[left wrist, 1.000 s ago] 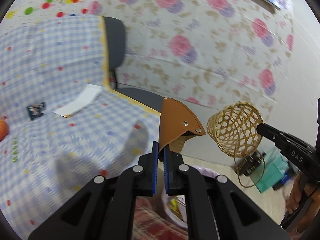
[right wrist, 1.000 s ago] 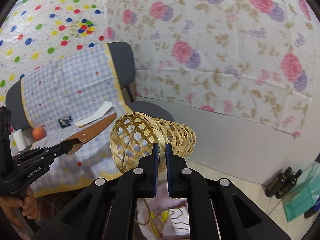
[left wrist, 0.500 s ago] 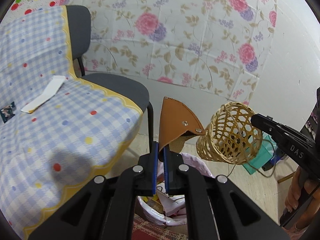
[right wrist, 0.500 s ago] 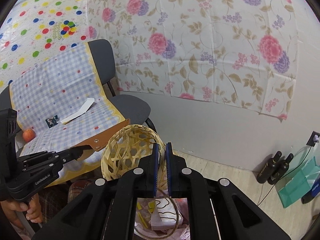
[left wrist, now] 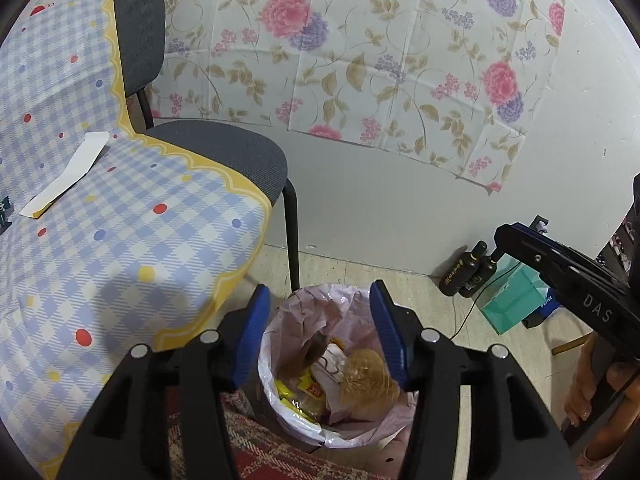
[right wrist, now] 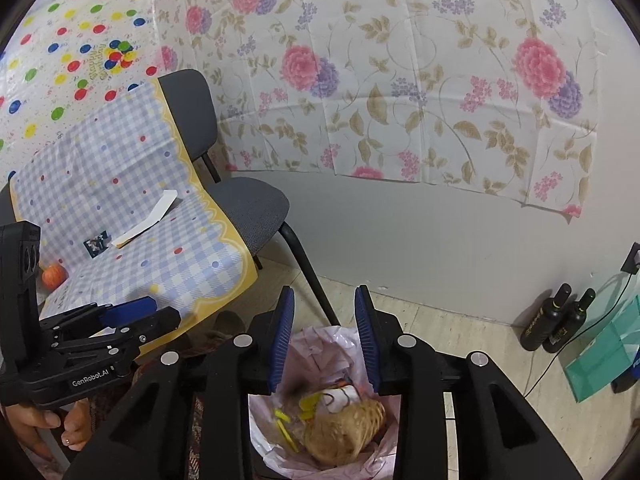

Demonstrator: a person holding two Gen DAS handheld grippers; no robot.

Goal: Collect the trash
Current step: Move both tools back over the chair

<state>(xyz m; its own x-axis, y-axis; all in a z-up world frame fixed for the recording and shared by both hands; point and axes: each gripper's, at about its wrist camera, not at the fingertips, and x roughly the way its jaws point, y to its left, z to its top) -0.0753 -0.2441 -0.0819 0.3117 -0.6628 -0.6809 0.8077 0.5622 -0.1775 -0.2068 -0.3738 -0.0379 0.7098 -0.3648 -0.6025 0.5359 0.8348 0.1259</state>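
Observation:
A trash bin lined with a pink bag [left wrist: 280, 408] stands on the floor below both grippers; it also shows in the right wrist view [right wrist: 316, 336]. The woven bamboo basket [right wrist: 344, 428] lies in it, blurred, among yellow wrappers; it shows in the left wrist view [left wrist: 368, 380] too. A brown piece [left wrist: 308, 354] sits at the bin's back. My left gripper [left wrist: 320, 336] is open and empty above the bin. My right gripper [right wrist: 324, 336] is open and empty above it. On the checked cloth lie a white paper strip [right wrist: 148, 220], a small dark packet [right wrist: 96, 245] and an orange ball [right wrist: 53, 275].
A grey chair [left wrist: 224, 156] stands left of the bin, half under the checked cloth [left wrist: 100, 248]. Two dark bottles [right wrist: 560, 322] and a teal bag [right wrist: 604, 356] sit by the wall at right. A red patterned rug [left wrist: 260, 456] lies beside the bin.
Both grippers have opened. The brown leather piece left my left gripper and the bamboo basket left my right one; both now lie in the bin. Both views tilted down toward the bin.

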